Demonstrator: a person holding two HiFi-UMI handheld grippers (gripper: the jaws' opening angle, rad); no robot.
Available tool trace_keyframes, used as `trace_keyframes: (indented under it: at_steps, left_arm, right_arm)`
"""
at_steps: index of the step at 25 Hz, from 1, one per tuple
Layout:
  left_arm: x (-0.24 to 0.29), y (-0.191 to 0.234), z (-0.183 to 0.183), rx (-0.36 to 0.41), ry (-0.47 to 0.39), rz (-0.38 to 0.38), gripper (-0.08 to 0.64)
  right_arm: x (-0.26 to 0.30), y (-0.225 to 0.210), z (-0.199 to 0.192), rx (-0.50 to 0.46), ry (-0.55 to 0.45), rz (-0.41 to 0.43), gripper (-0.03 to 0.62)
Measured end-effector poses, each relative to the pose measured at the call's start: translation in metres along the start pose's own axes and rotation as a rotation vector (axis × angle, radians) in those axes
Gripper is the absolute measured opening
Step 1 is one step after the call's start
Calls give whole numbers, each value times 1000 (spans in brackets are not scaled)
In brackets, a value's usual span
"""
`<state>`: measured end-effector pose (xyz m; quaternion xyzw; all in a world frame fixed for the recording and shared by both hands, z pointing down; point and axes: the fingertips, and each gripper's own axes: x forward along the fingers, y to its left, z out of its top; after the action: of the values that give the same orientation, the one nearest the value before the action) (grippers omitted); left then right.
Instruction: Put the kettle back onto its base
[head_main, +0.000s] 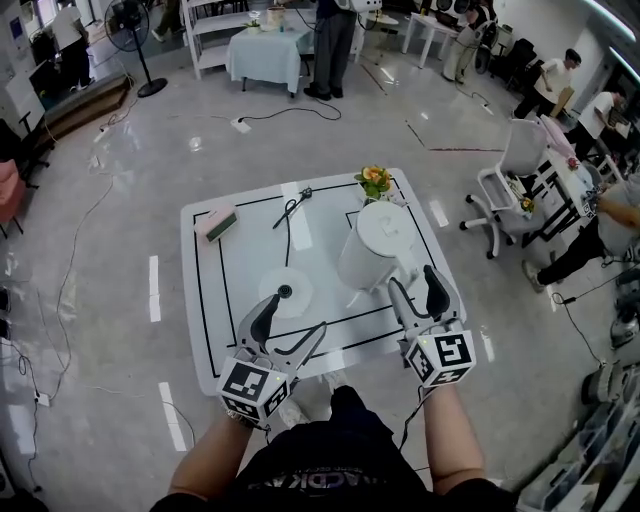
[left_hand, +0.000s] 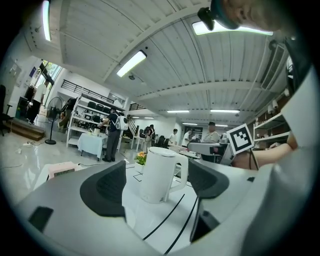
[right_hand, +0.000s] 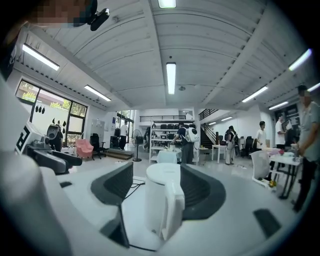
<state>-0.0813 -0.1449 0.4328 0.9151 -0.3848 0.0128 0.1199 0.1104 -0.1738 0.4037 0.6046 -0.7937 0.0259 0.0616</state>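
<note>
Surface (head_main: 205, 300) is a white sheet with black lines on it. Back-left there's a pink block (head_main: 216, 222). Left gripper (head_main: 292, 322) sits at the near edge, jaws spread wide with nothing between them, just beside the round kettle base (head_main: 284, 293). The base is bare, with its cord (head_main: 289, 215) running off toward the back. White kettle (head_main: 372, 247) stands upright on the surface right of the base, not on it, with a small flower pot (head_main: 375, 181) behind it. Right gripper (head_main: 418, 290) is just by the kettle's handle, jaws spread too, pinching nothing.
</note>
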Motion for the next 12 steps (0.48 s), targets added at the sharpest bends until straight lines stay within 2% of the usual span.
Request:
trace_keyframes:
  at_steps: [7, 12]
  left_arm:
    - [26, -2, -9, -14, 35, 10, 377]
    - [39, 0, -16, -17, 58, 16, 377]
  right_arm:
    - [24, -20, -34, 22, 79, 36, 278]
    - [34, -31, -55, 30, 113, 30, 278]
